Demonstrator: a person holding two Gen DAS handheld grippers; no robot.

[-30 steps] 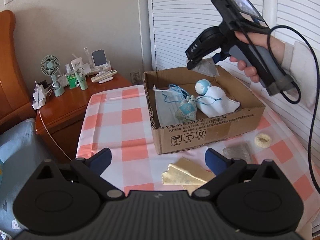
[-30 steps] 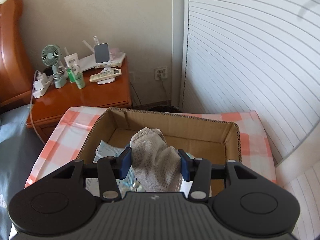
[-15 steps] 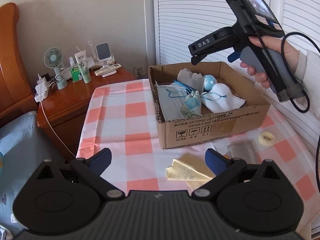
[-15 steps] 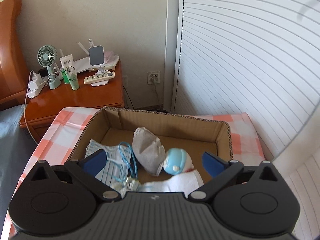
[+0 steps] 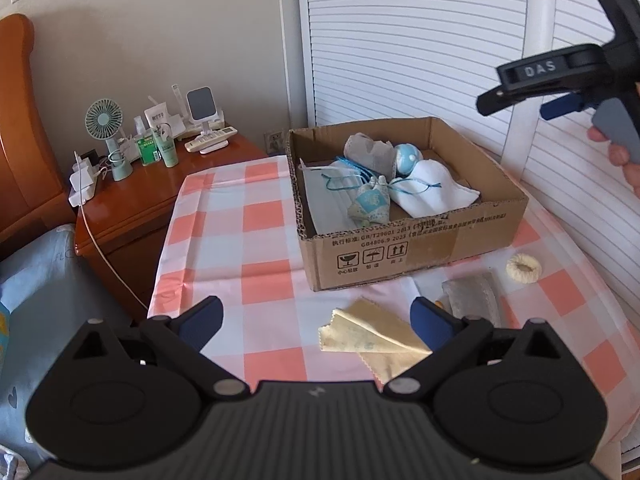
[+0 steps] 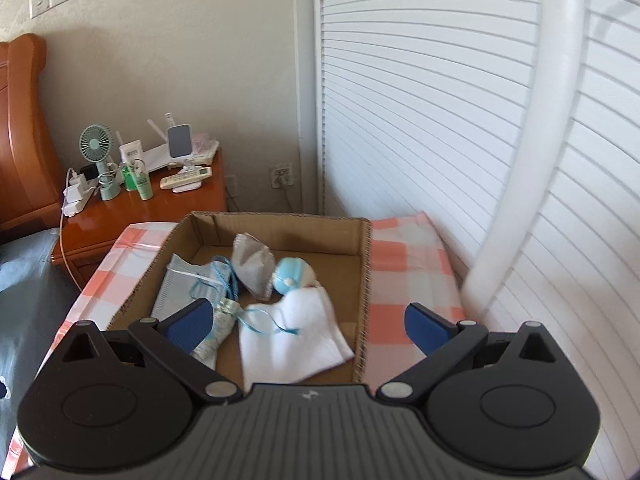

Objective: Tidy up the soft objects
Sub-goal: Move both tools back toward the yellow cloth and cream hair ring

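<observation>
Listing what sits before you: your right gripper (image 6: 307,322) has its jaws spread wide with nothing between them, having just been opening, and it hangs above the near edge of the cardboard box (image 6: 365,280). Inside the box: grey sock (image 6: 252,258) toward the far wall, pale blue face mask (image 6: 188,288) at left, blue-capped doll (image 6: 290,274) lying on a white cloth (image 6: 292,340), small patterned pouch (image 5: 370,202) in the middle. Your left gripper (image 5: 316,320) also stands spread and empty, over the checked tablecloth (image 5: 228,220). Outside the box, near side: yellow cloth (image 5: 368,334), grey pad (image 5: 470,298), cream ring (image 5: 523,268)
</observation>
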